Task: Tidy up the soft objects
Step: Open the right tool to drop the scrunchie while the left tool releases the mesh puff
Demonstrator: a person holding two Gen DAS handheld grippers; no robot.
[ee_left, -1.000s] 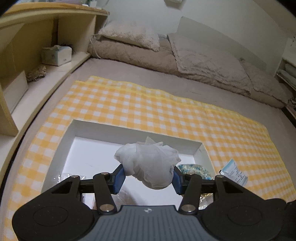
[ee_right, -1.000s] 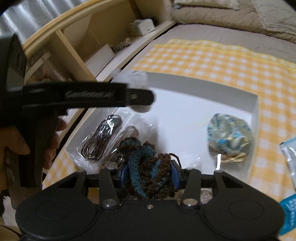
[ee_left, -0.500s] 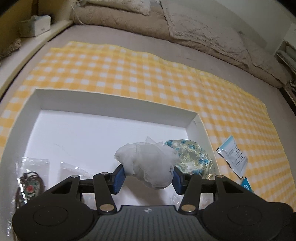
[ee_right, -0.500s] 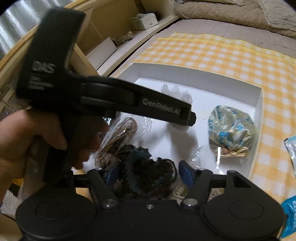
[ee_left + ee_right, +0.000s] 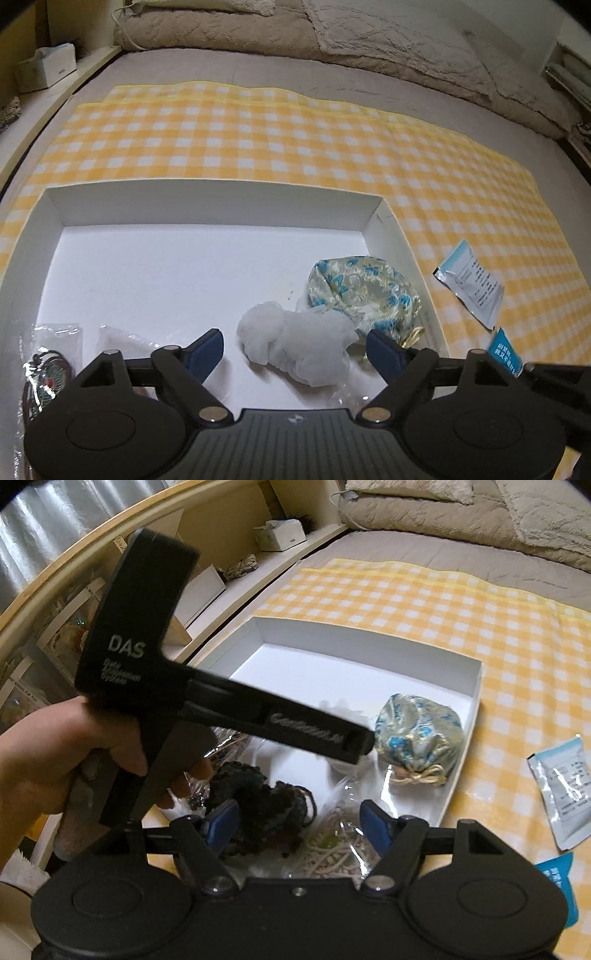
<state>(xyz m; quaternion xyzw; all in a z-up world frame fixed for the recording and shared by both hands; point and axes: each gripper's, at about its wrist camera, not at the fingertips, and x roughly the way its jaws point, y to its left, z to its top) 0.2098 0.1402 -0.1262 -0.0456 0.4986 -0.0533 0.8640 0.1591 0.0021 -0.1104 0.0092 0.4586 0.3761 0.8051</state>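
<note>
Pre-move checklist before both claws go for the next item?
1. Left claw open: ok.
2. White pouch released, lying in the box: ok, though it sits between the fingers.
3. Right claw open: ok.
4. Dark knit pouch down in the box: ok; clear of the right claw's left finger: cannot tell.
5. Floral pouch inside the box: ok.
6. All items boxed: not ok, packets lie on the checked cloth.
</note>
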